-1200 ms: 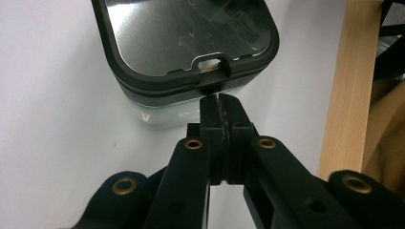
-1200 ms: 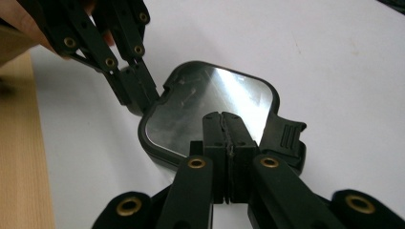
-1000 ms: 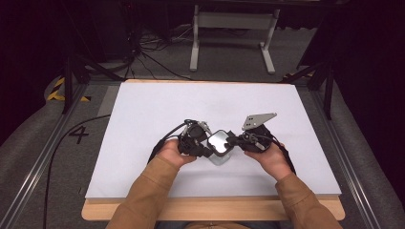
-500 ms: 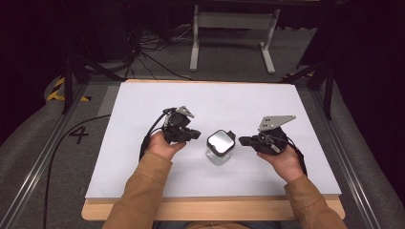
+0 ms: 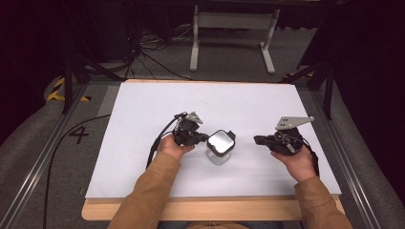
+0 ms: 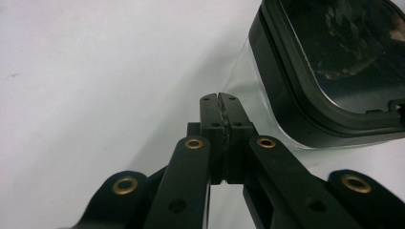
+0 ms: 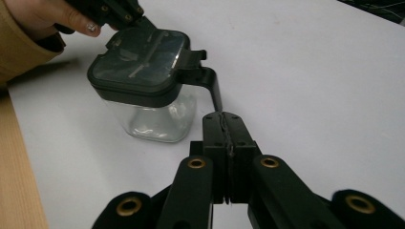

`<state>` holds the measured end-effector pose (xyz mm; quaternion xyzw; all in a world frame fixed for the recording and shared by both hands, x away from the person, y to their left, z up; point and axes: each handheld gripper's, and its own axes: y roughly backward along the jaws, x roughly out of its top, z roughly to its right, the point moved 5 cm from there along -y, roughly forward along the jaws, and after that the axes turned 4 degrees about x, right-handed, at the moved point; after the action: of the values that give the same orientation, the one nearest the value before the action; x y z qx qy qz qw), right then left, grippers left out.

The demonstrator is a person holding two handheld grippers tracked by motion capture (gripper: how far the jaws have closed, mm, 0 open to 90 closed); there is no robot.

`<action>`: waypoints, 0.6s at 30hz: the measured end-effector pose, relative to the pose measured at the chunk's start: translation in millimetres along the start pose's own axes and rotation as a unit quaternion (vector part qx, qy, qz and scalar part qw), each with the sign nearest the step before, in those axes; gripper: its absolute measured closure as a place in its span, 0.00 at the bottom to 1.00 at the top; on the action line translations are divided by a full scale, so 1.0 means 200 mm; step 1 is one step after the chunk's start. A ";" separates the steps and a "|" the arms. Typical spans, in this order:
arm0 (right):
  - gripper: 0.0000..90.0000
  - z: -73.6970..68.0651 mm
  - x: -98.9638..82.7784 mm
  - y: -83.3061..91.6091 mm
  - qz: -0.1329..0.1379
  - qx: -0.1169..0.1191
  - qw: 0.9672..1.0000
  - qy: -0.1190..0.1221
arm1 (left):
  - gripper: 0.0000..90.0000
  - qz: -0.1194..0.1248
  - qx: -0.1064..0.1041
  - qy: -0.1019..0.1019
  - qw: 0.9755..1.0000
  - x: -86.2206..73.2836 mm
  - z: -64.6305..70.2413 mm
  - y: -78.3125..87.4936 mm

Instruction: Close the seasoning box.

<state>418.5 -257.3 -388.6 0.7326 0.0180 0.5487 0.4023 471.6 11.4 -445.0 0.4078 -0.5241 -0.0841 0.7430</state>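
Both your claws have backed off the container since a second ago, when they were bunched together right over it at the centre of the high view. Now your left claw (image 5: pixel 204 138) sits just left of centre, its tip back beside the lid after swinging wider half a second ago, and your right claw (image 5: pixel 258 140) is out to the right, well apart from it. Both are clenched with nothing between the pads; each gripper view shows the black jaws pressed flat together.

The clear square container (image 5: pixel 220 149) stands upright on the white table (image 5: pixel 143 105), a little below centre, with its dark lid (image 7: pixel 141 59) seated on top and the latch tab hanging at one side. In the left gripper view the lid's rim fills the upper right corner, just beyond your claw tip.

With the lid on and neither claw gripping, the closing looks done, or you are lining up to press or nudge it again from the left.
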 end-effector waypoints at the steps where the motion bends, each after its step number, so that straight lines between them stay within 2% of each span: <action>1: 0.99 0.00 0.00 0.00 0.000 0.000 1.000 0.000 | 1.00 0.001 -0.002 -0.003 1.000 0.00 0.00 0.00; 7: 0.99 0.04 -0.01 0.03 0.012 -0.004 1.000 -0.010 | 1.00 0.002 -0.024 -0.002 1.000 0.00 0.02 0.00; 12: 0.99 0.03 0.01 0.05 0.019 -0.002 1.000 -0.008 | 1.00 -0.016 -0.033 0.006 0.999 -0.01 0.02 0.01; 13: 0.99 0.03 0.01 0.05 0.020 -0.002 1.000 -0.008 | 1.00 -0.010 -0.032 0.006 0.999 -0.01 0.02 0.00; 18: 0.99 0.03 0.02 0.05 0.023 0.000 1.000 -0.006 | 1.00 -0.016 -0.038 0.008 0.999 -0.02 0.03 0.01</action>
<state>421.4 -266.3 -380.2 0.7362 -0.0015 0.5530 0.3901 464.0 12.4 -445.2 0.3881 -0.5084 -0.1123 0.7605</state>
